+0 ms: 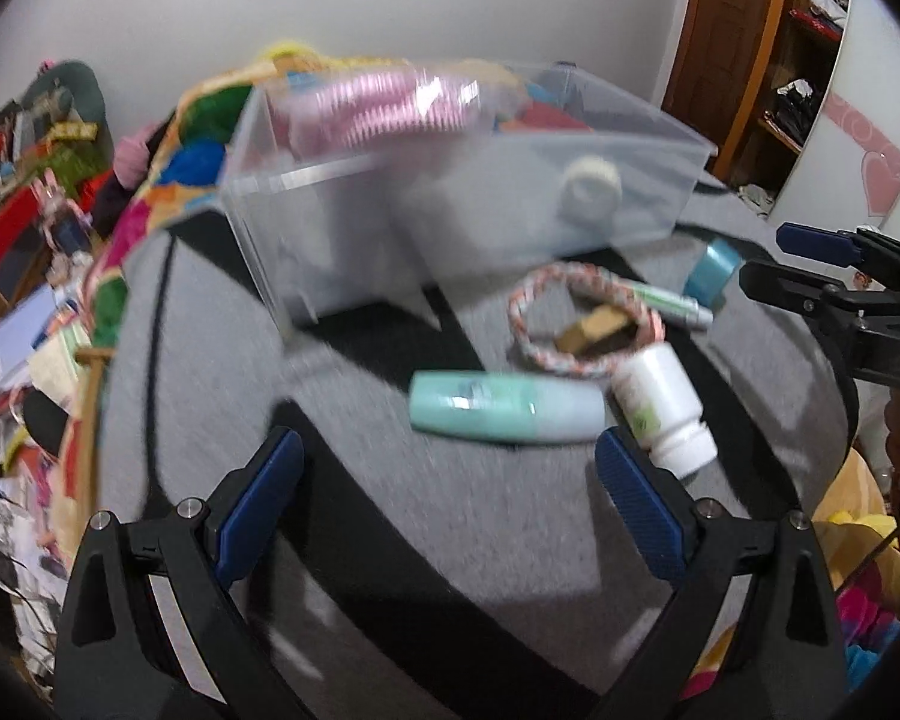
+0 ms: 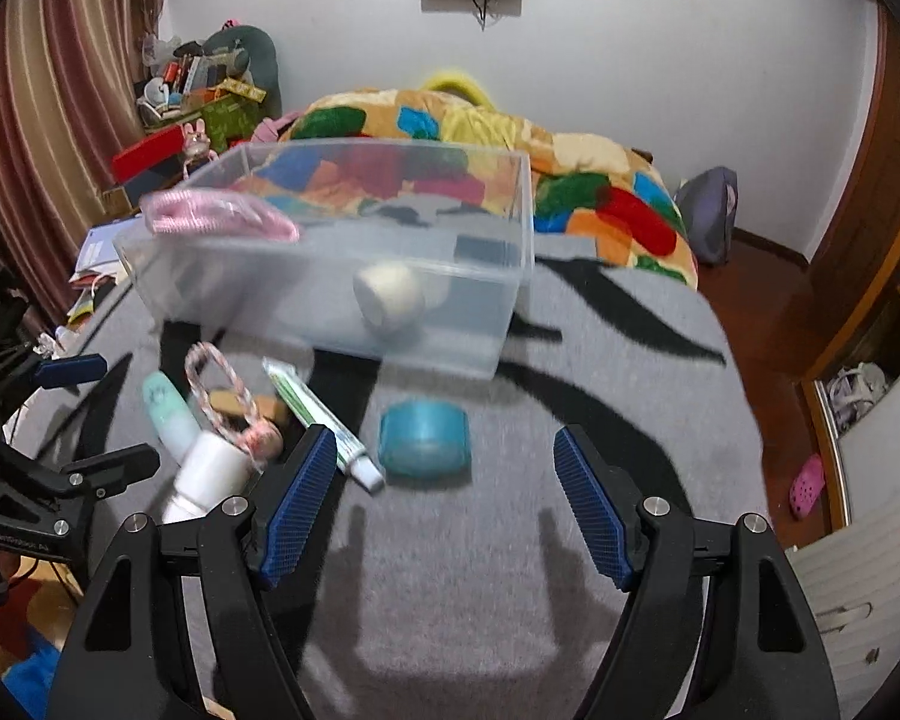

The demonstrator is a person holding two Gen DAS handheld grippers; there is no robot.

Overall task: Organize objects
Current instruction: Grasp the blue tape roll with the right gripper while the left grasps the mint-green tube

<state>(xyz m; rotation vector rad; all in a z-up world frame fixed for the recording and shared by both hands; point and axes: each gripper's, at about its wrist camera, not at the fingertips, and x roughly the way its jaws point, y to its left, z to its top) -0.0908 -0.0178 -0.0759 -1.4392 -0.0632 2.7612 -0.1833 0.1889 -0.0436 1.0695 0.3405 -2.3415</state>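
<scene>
A clear plastic bin (image 1: 630,138) (image 2: 513,300) stands on the grey-and-black bed cover. A pink comb (image 1: 378,105) (image 2: 222,213) is in mid-air over its near-left corner, and a white roll (image 1: 591,186) (image 2: 390,294) lies inside. In front of the bin lie a mint bottle (image 1: 504,408) (image 2: 168,411), a white bottle (image 1: 660,402) (image 2: 207,474), a braided ring (image 1: 582,318) (image 2: 222,387), a green-white tube (image 1: 672,303) (image 2: 318,420) and a blue tape roll (image 1: 711,270) (image 2: 423,438). My left gripper (image 1: 444,498) is open and empty, near the mint bottle. My right gripper (image 2: 444,498) is open and empty, before the tape.
A colourful blanket (image 2: 570,174) is heaped behind the bin. Cluttered boxes and books (image 2: 186,102) stand at the far left. A wooden shelf (image 1: 798,60) and a door are to the right. The bed edge drops off to the floor on the right.
</scene>
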